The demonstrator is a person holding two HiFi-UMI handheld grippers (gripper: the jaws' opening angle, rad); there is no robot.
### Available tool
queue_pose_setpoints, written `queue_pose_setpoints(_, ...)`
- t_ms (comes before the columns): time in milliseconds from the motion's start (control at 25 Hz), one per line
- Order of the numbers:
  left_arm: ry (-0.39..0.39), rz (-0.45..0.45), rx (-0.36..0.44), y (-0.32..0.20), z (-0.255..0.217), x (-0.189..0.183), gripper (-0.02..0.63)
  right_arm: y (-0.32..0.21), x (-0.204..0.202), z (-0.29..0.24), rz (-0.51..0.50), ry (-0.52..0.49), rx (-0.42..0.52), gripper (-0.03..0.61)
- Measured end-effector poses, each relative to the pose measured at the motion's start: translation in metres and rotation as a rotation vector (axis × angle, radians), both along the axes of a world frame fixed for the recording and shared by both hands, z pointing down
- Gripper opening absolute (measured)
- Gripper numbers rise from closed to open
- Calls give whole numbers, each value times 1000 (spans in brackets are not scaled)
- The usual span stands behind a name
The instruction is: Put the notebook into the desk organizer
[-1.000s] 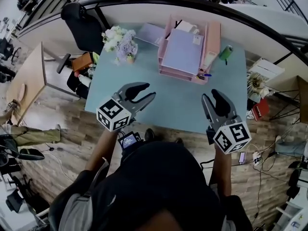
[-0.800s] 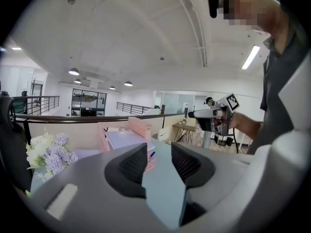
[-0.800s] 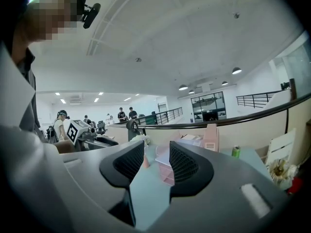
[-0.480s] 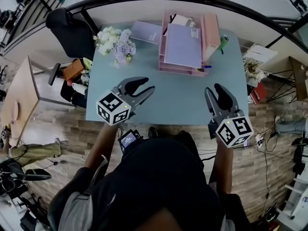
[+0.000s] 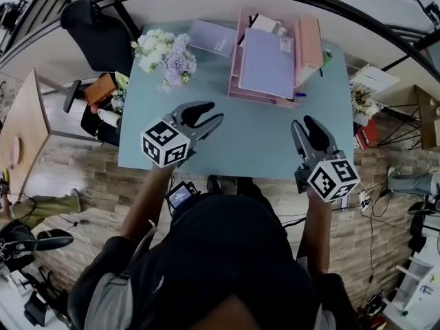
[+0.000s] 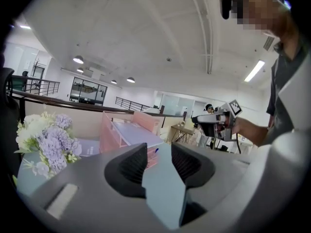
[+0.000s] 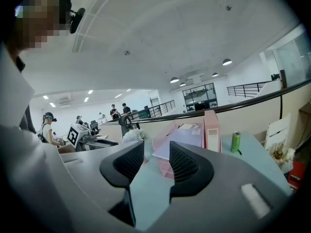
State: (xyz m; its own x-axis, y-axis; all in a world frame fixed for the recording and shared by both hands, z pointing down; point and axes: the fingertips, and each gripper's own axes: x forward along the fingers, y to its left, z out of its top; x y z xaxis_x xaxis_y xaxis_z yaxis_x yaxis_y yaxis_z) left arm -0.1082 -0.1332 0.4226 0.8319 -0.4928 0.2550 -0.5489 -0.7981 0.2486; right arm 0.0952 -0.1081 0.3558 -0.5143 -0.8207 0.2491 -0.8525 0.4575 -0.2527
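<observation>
Grey left tool [image 5: 216,113] and right tool [image 5: 302,122], still empty with jaws apart, have shifted slightly.

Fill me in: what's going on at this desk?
A person stands at the light blue table with a hand-held gripper in each hand. The left hand-held gripper and right hand-held gripper hover over the near side, jaws apart, nothing between them. A lavender notebook lies flat on the table between the flowers and the pink desk organizer, untouched. A larger lavender pad lies on the organizer's top tray.
</observation>
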Motion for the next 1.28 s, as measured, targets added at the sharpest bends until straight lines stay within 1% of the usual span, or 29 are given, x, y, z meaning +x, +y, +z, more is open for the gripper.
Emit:
queue_pose_setpoints(400, 46, -99, -87, -51, 25, 9, 212, -67, 9, 49, -53, -67, -120, 146)
queue_pose_setpoints(560, 75, -117, -144, -67, 39, 18, 212, -86, 16, 70, -56, -101, -172, 146)
queue_pose_setpoints(760, 128, -155, -225, -87, 60, 29, 213, -105, 31, 96, -44, -118, -237, 147)
queue_pose_setpoints(960, 145, -177, -287, -101, 82, 38, 218, -120, 38, 125, -43, -146, -314, 175)
queue_pose_setpoints(1120, 147, -168, -330, -105, 94, 49, 245, -126, 38, 143, -51, -197, -371, 198)
queue_pose_setpoints(1280, 187, -174, -362, -110, 99, 57, 247, -132, 37, 154, -59, -280, -412, 204)
